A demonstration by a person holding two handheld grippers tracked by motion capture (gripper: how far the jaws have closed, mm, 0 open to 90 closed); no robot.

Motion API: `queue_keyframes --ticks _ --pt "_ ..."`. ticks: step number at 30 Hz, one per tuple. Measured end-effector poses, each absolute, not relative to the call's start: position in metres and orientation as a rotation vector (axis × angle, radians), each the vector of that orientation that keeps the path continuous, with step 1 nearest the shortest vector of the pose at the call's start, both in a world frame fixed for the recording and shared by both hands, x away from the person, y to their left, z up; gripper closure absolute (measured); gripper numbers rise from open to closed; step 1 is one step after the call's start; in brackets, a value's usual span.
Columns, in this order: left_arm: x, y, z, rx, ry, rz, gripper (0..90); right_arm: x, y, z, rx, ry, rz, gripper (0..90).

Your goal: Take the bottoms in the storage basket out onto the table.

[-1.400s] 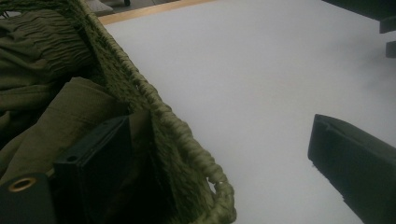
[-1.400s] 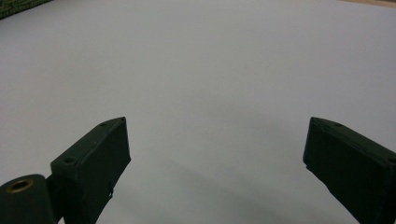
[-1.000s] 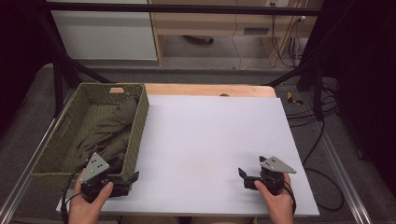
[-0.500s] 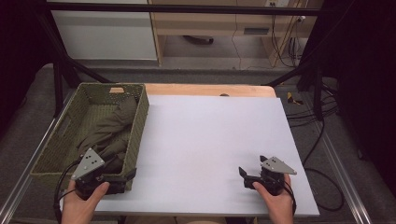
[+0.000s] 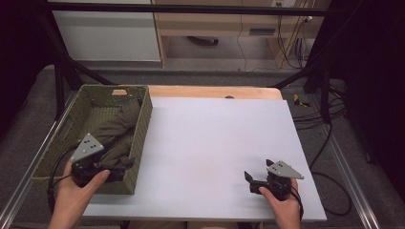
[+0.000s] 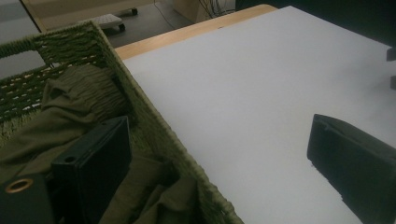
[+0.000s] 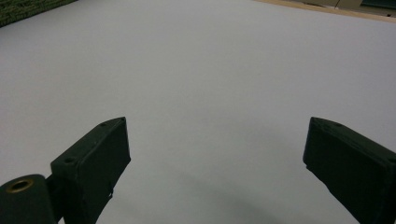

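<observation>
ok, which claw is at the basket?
The left claw: it straddles the green basket wall over the olive cloth. The right claw sits open on bare white table.

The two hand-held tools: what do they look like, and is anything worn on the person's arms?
The left tool and the right tool are alike: a black body with two blocky black jaws, a grey three-cornered plate with small dark holes on top, and a thin black cable trailing back. A brass-coloured ring sits at one jaw's base in each gripper view. The forearms show no sleeves.
</observation>
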State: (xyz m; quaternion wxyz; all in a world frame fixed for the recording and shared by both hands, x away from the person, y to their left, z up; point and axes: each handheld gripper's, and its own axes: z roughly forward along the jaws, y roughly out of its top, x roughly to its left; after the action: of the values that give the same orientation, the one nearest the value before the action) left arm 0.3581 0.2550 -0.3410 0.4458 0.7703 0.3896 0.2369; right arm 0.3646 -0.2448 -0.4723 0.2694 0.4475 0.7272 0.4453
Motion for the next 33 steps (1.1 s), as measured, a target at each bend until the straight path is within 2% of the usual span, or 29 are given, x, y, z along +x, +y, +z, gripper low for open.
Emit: queue_keyframes --ticks 13,22,28,33 --pt "0.395 0.285 -0.295 1.864 1.035 0.594 7.5 0.364 -0.244 -0.472 1.207 1.953 1.196 7.5" --pt "0.429 0.297 -0.275 1.952 1.074 0.702 8.1 0.365 -0.242 -0.472 1.204 1.959 1.188 7.5" --pt "0.456 0.305 -0.283 2.106 1.103 0.8 9.1 0.365 -0.243 -0.473 1.206 1.961 1.186 7.5" --pt "0.475 0.313 -0.302 2.129 1.168 0.715 8.9 0.365 -0.242 -0.474 1.207 1.967 1.186 7.4"
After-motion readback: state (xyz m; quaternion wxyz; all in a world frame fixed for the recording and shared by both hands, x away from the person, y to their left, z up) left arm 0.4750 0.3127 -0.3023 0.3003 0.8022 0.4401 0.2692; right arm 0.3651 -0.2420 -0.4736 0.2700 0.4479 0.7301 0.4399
